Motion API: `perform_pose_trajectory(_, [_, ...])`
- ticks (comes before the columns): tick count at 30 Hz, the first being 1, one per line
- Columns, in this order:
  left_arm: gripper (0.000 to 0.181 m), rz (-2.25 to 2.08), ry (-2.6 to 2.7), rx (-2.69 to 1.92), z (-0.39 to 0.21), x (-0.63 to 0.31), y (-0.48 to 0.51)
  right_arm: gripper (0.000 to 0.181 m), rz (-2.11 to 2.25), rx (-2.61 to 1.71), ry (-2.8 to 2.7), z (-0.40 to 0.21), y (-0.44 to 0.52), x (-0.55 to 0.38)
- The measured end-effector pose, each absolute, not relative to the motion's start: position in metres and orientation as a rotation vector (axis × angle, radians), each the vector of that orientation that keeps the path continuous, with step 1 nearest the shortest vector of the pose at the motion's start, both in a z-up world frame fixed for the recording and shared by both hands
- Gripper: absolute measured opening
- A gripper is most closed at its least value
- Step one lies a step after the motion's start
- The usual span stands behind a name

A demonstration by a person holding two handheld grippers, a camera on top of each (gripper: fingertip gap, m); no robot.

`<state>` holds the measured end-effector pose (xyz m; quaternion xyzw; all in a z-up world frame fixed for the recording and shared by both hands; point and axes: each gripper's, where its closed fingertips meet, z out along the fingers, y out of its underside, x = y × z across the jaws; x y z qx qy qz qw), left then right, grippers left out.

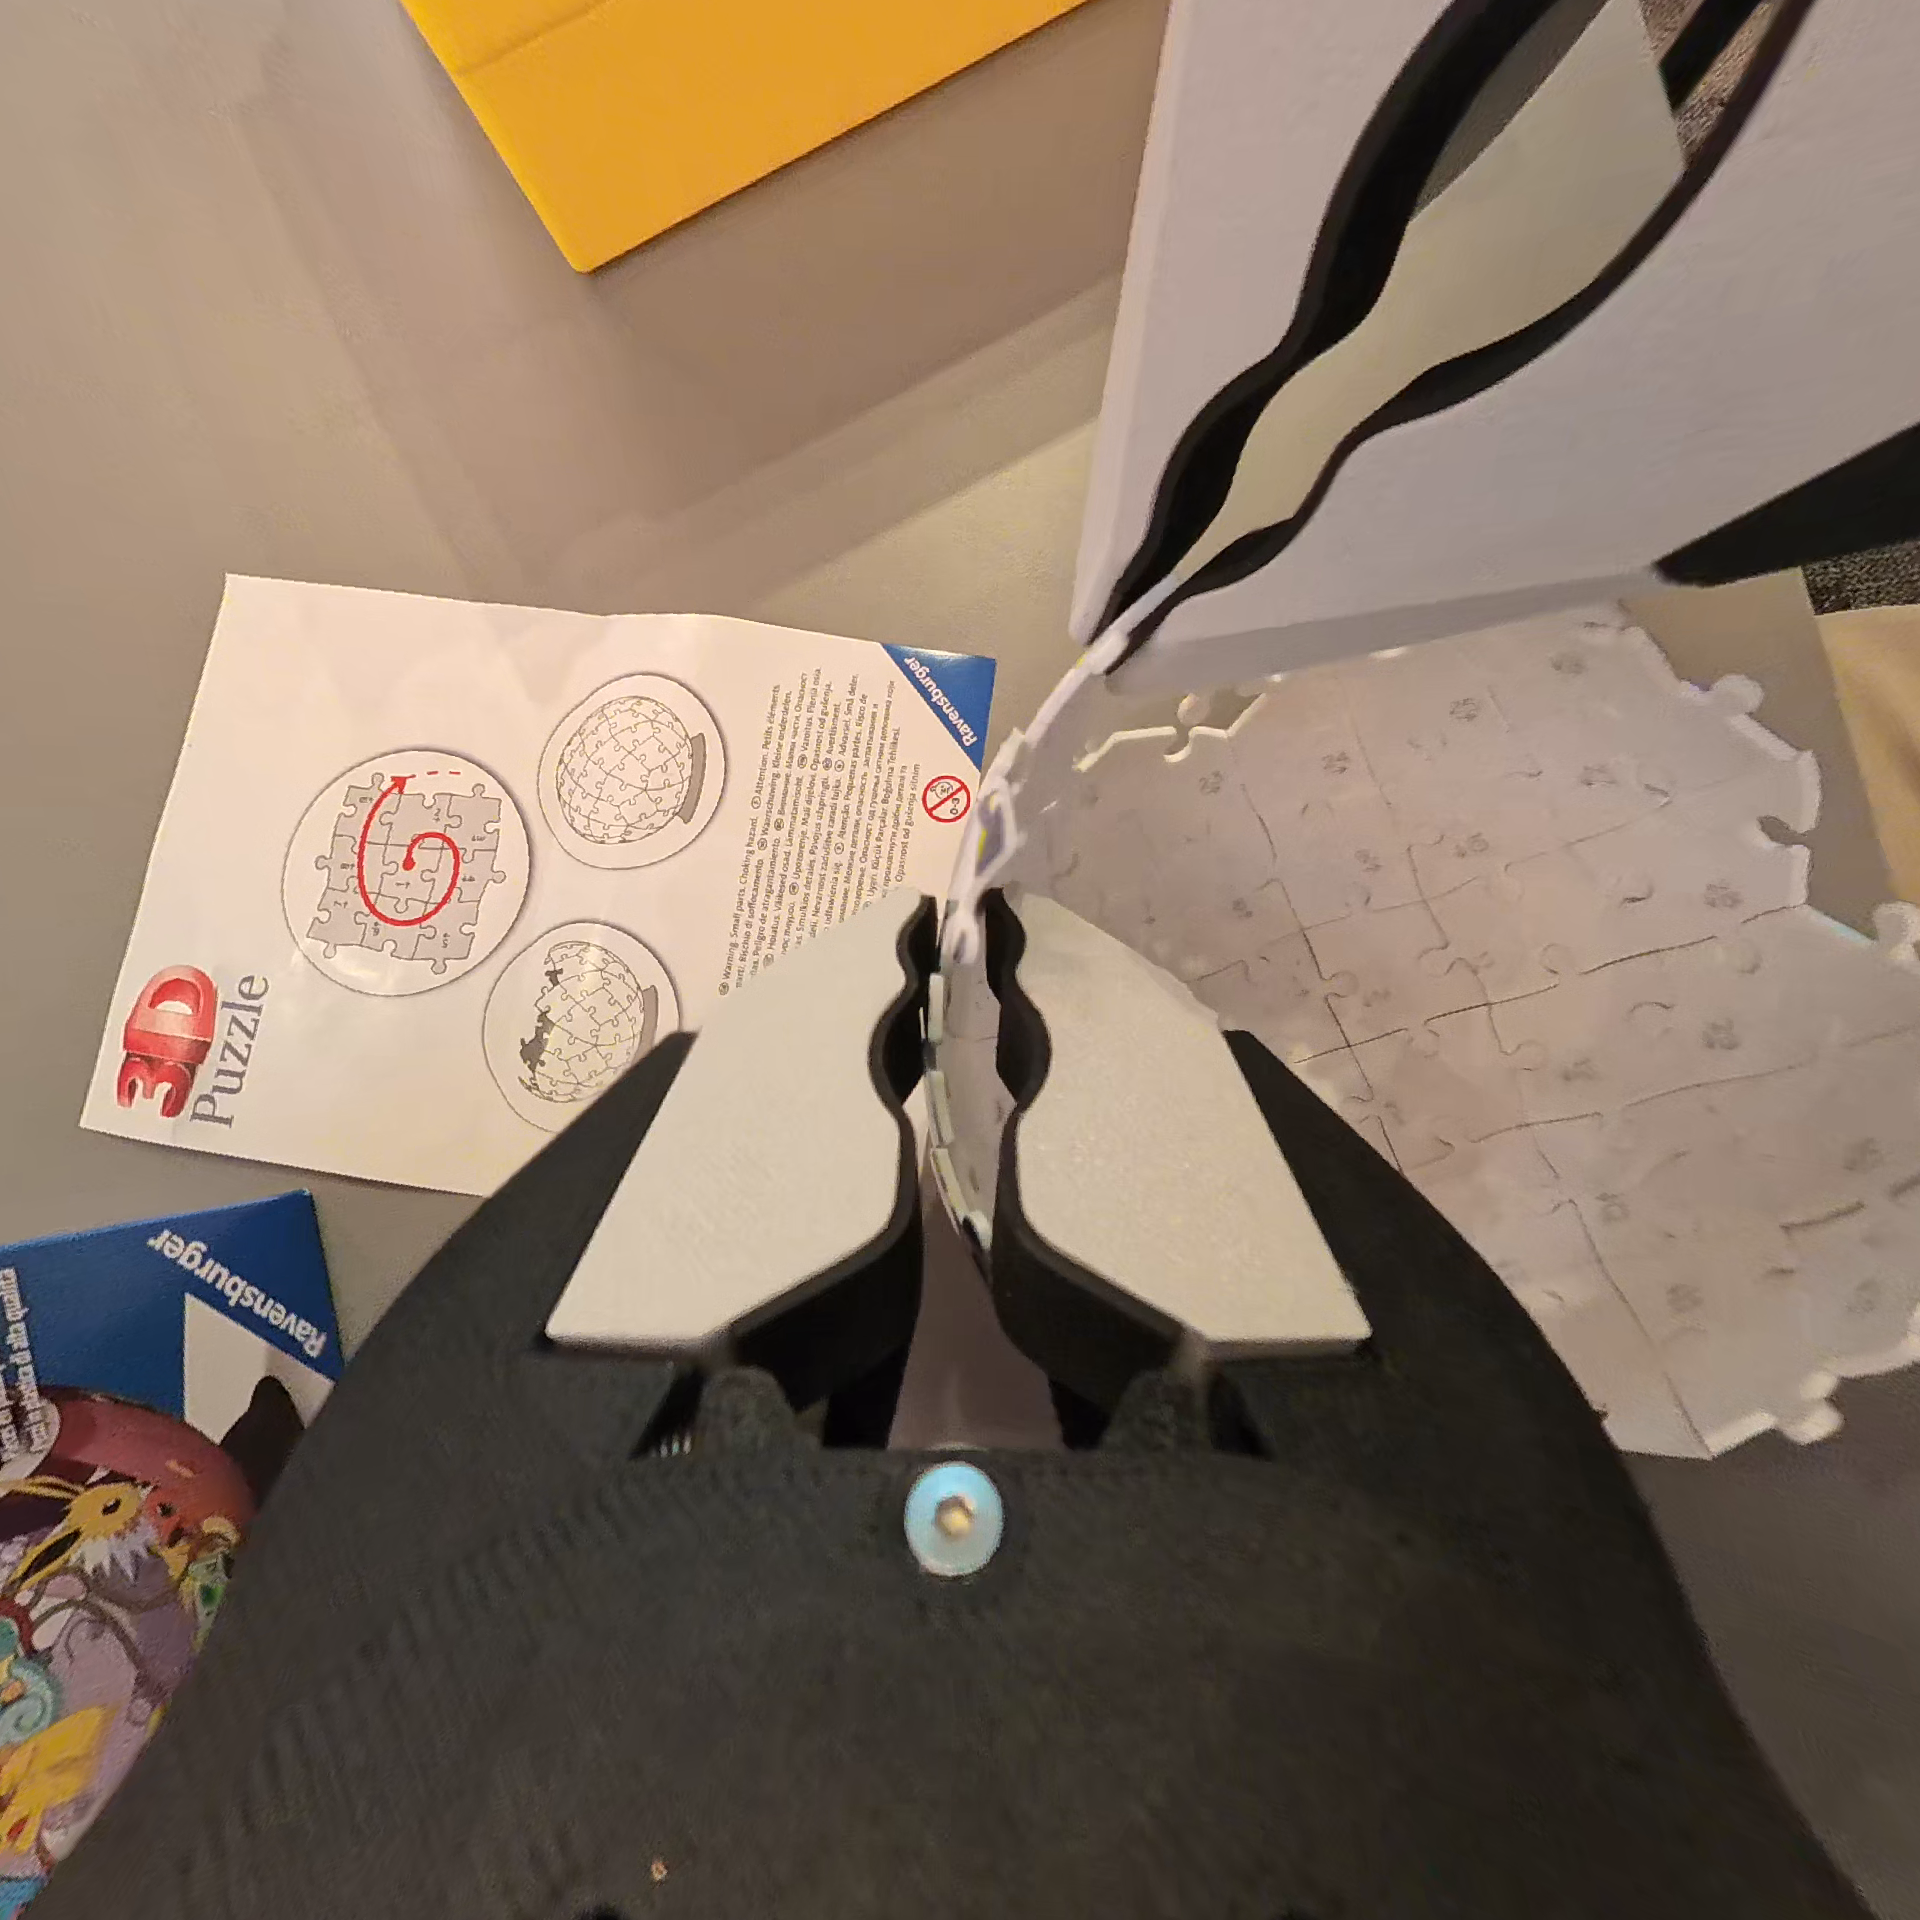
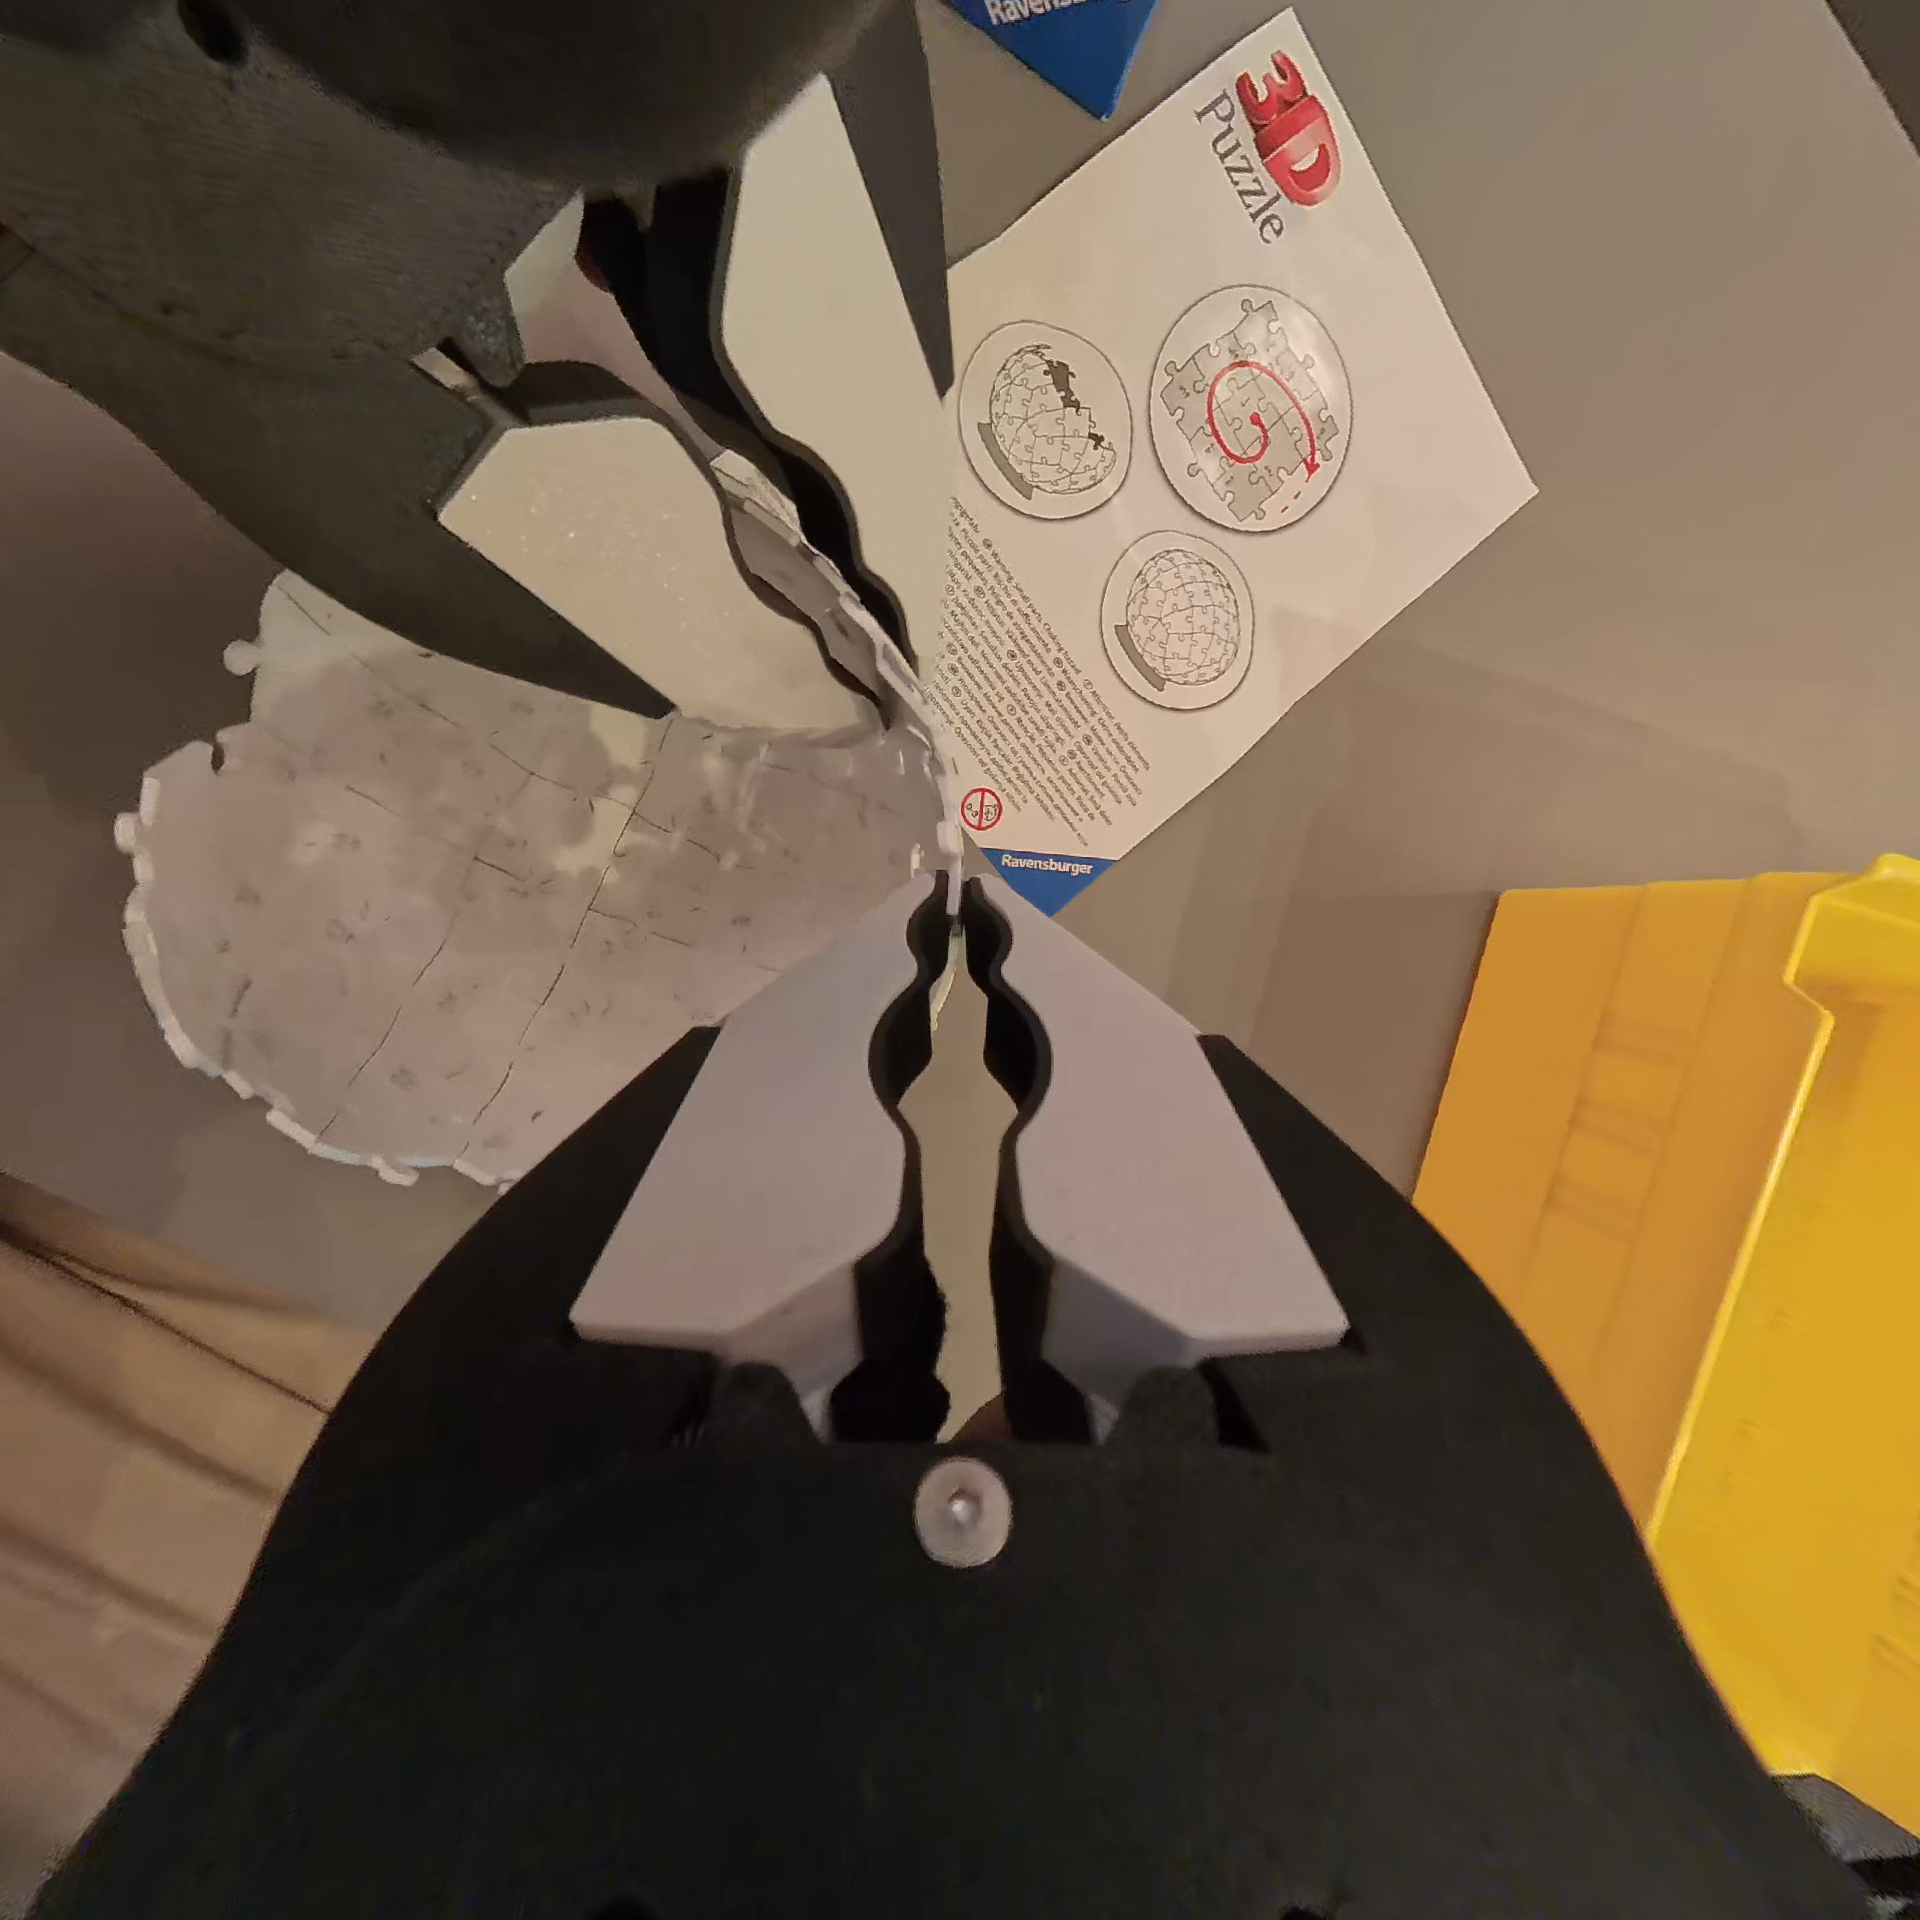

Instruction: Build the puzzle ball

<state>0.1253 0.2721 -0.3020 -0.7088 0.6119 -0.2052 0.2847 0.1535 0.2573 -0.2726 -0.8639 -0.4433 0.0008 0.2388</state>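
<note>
A partly built puzzle ball (image 1: 1507,987) is a curved shell of joined white pieces, its numbered inner side facing the cameras and its rim jagged. It is held above the grey table. My left gripper (image 1: 961,925) is shut on the shell's edge. My right gripper (image 2: 951,899) is shut on the same edge a little further along the rim. The shell shows in the right wrist view (image 2: 436,935) to the left. Each gripper shows in the other's view: the right one (image 1: 1117,634) from the top right, the left one (image 2: 883,686) from the top left.
A white instruction leaflet (image 1: 499,862) lies on the grey table below the grippers; it also shows in the right wrist view (image 2: 1247,499). The blue puzzle box (image 1: 135,1475) lies at the lower left. A yellow box (image 1: 707,104) lies beyond; in the right wrist view (image 2: 1714,1299) it is at right. About 5 cm separates my left fingertips from my right.
</note>
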Motion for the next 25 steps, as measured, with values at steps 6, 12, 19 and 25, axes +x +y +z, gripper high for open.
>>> perform_pose_trajectory(6, [0.008, -0.543, 1.605, -1.929, -0.303, 0.124, 0.271, 0.000, 0.023, -2.387, -1.195, -0.276, 0.258, 0.152])
perform_pose_trajectory(12, [0.009, -0.550, 1.592, -1.969, -0.306, 0.123, 0.271, 0.000, 0.012, -2.397, -1.193, -0.279, 0.258, 0.151])
perform_pose_trajectory(19, [0.025, -0.595, 1.641, -1.959, -0.309, 0.126, 0.265, 0.000, 0.017, -2.408, -1.179, -0.283, 0.259, 0.153])
perform_pose_trajectory(25, [0.031, -0.604, 1.697, -1.940, -0.307, 0.131, 0.266, 0.000, 0.028, -2.416, -1.166, -0.286, 0.260, 0.155])
